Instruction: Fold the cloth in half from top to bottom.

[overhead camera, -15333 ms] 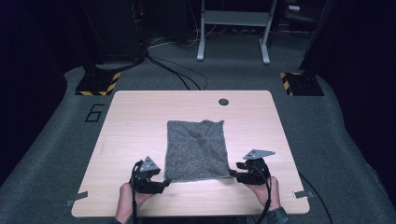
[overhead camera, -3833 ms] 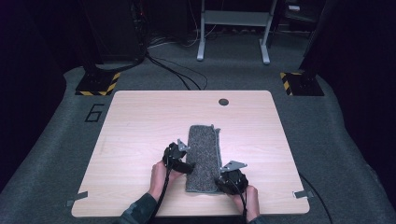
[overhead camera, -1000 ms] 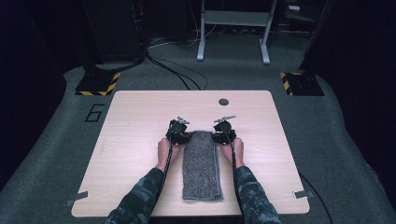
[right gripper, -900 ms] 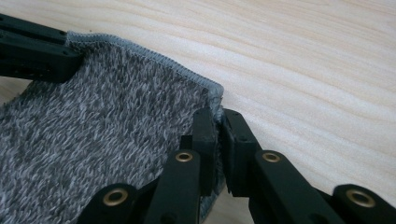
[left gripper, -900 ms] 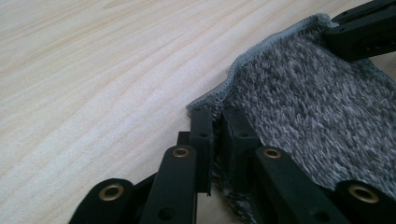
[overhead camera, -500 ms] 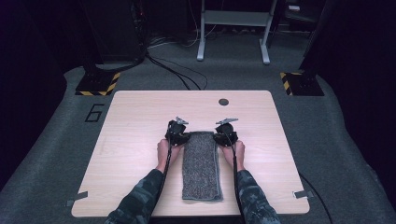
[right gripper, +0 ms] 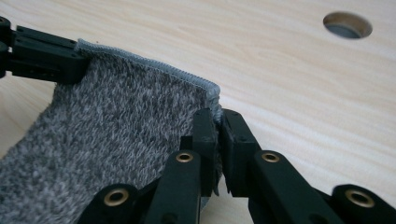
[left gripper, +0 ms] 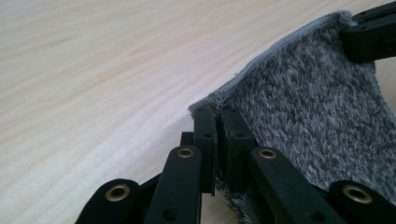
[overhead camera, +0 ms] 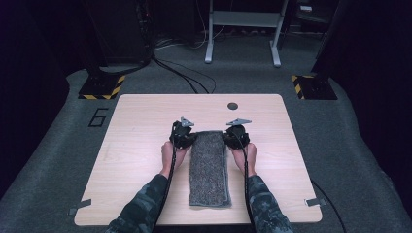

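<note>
A grey towel (overhead camera: 210, 167), folded into a long narrow strip, lies lengthwise down the middle of the wooden table (overhead camera: 136, 131). My left gripper (overhead camera: 188, 138) is shut on the towel's far left corner (left gripper: 210, 100). My right gripper (overhead camera: 230, 136) is shut on the far right corner (right gripper: 212, 91). Both corners are raised a little off the wood, so the far hem (right gripper: 144, 63) stretches between the two grippers. In the left gripper view my own gripper (left gripper: 217, 123) pinches the towel and the other gripper's jaws (left gripper: 369, 37) show at the upper right.
A round cable hole (overhead camera: 232, 106) sits in the table just beyond the right gripper. Bare wood lies on both sides of the towel. The towel's near end (overhead camera: 210, 201) lies close to the table's front edge. Cables (overhead camera: 180, 73) and stand feet are on the floor behind.
Over the last second both grippers, holding the far corners, have drawn slightly toward the person, and the towel's far end has come with them. Much earlier the towel lay unfolded and square.
</note>
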### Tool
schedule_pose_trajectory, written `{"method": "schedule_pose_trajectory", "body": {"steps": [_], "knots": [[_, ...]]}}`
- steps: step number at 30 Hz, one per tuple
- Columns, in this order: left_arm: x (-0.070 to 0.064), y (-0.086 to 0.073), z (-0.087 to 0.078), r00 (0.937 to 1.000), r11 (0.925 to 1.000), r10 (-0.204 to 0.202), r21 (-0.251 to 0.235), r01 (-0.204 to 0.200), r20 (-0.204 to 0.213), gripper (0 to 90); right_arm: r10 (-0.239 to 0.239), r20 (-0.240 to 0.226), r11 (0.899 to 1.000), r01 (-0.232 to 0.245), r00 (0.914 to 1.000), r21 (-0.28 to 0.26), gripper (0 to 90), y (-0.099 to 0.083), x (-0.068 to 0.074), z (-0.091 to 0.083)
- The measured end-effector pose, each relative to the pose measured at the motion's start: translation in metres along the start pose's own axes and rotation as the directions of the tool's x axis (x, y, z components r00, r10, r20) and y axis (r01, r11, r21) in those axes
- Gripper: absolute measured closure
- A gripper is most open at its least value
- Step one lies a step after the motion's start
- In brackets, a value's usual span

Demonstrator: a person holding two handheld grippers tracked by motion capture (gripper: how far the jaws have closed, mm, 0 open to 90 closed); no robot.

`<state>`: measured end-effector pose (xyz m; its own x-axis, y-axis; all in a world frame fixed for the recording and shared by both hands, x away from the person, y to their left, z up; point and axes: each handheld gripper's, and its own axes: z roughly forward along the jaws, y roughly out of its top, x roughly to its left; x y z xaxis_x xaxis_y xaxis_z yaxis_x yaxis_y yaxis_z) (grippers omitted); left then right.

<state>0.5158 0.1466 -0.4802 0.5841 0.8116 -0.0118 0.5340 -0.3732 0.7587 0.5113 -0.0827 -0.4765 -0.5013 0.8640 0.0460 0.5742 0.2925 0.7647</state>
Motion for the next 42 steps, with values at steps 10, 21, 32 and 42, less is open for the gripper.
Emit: {"method": "schedule_pose_trajectory", "body": {"steps": [10,21,32,42], "knots": [[0.002,0.018,-0.018,0.9995,0.9983,0.030,-0.050,-0.030,-0.014,86.1,-0.016,0.000,0.998,0.016,0.9999,-0.054,84.6,0.015,0.000,-0.013],[0.001,0.031,-0.036,0.9982,0.9918,0.045,-0.118,-0.049,-0.041,85.9,-0.048,0.008,0.991,0.049,0.9988,-0.122,84.5,0.033,0.001,-0.031],[-0.013,0.017,-0.058,0.9963,0.9809,0.084,-0.174,-0.086,-0.020,85.5,-0.058,-0.029,0.982,0.052,0.9979,-0.180,84.4,0.016,0.011,-0.056],[-0.023,0.001,-0.071,0.9932,0.9772,0.116,-0.179,-0.114,0.003,84.8,-0.097,-0.058,0.978,0.085,0.9936,-0.192,84.1,0.000,0.024,-0.074]]}}
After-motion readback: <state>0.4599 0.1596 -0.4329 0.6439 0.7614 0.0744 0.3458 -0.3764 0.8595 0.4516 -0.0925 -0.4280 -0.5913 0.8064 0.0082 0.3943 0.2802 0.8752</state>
